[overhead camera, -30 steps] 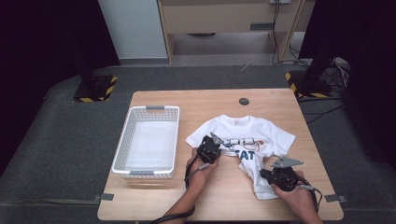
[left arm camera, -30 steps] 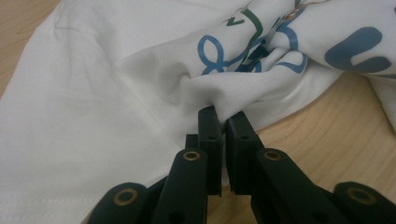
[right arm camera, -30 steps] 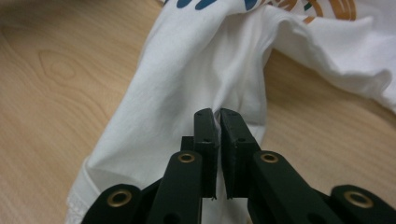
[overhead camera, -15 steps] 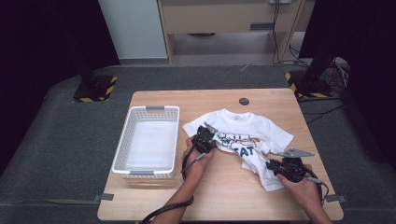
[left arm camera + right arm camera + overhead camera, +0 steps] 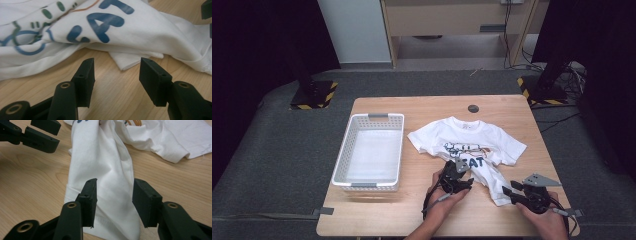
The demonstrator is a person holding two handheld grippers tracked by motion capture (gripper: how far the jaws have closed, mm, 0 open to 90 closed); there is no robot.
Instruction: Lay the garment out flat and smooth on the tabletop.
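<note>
A white T-shirt (image 5: 472, 142) with a blue "CAT" print lies crumpled on the wooden table (image 5: 422, 215), its lower part drawn out toward the front right. My left gripper (image 5: 459, 175) sits at the shirt's near edge. In the left gripper view my left gripper (image 5: 116, 67) is open over bare wood, with the T-shirt's fold (image 5: 125, 30) just beyond its tips. My right gripper (image 5: 511, 192) is at the hem. In the right gripper view my right gripper (image 5: 115, 187) stands open above the hem (image 5: 110, 170), its pads off the cloth. Both pairs of jaws have just been opening.
A white slatted basket (image 5: 343, 159) stands at the left of the table. A small black disc (image 5: 473, 108) lies near the far edge. My left gripper (image 5: 37, 132) shows at the top left of the right gripper view. Grey carpet surrounds the table.
Both grippers were shut on the shirt and have let go and opened. The left gripper has drawn back toward the near edge; the shirt's lower part now lies stretched out.
</note>
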